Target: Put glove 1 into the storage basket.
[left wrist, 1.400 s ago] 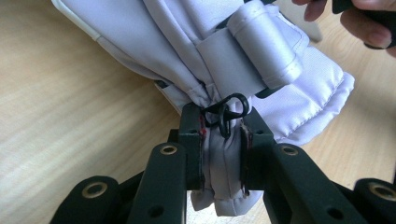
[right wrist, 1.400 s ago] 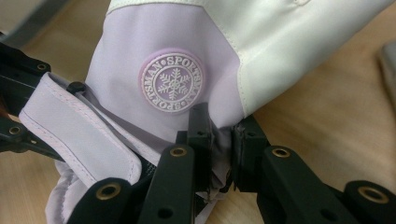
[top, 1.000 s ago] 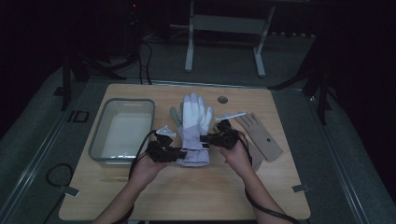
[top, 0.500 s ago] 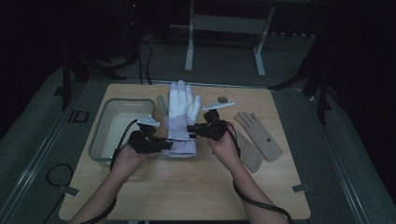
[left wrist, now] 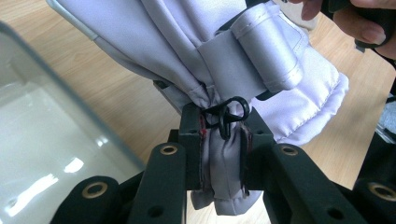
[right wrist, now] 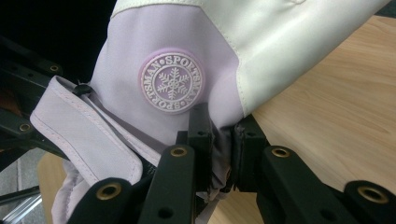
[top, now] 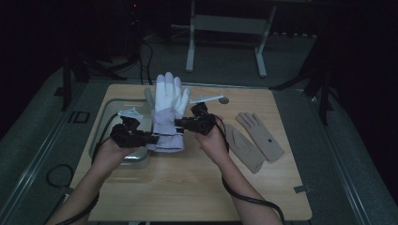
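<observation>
A white and lilac ski glove [top: 167, 112] is held up off the desk [top: 187, 187], fingers pointing toward the far edge and cuff toward the near edge, over the left half of the desk top. Its cuff is stretched between the two grippers. In the left gripper view the lilac fabric [left wrist: 219, 154] is seen bunched and pinched between the closed black jaws of the left gripper [left wrist: 220, 149], with a small black hook [left wrist: 227, 114] lying just above the jaws (a padded strap roll sits beyond it). In the right gripper view the jaws of the right gripper [right wrist: 223, 154] are clamped on a fold of the glove's side, just below a round snowflake badge [right wrist: 172, 83] lettered SPORTSMAN; the white upper part of the glove is seen above it.

In the high view the left gripper [top: 141, 137] is held at the cuff's left side and the right gripper [top: 185, 123] at its right side, each gripped by a hand coming from the near edge.

Beneath and left of the glove, a clear tray [top: 105, 123] is set along the left edge of the desk. Two tan gloves [top: 256, 140] are laid flat, side by side, toward the right edge, well apart from the held glove. A small round dark mark [top: 224, 100] is seen near the far edge.
</observation>
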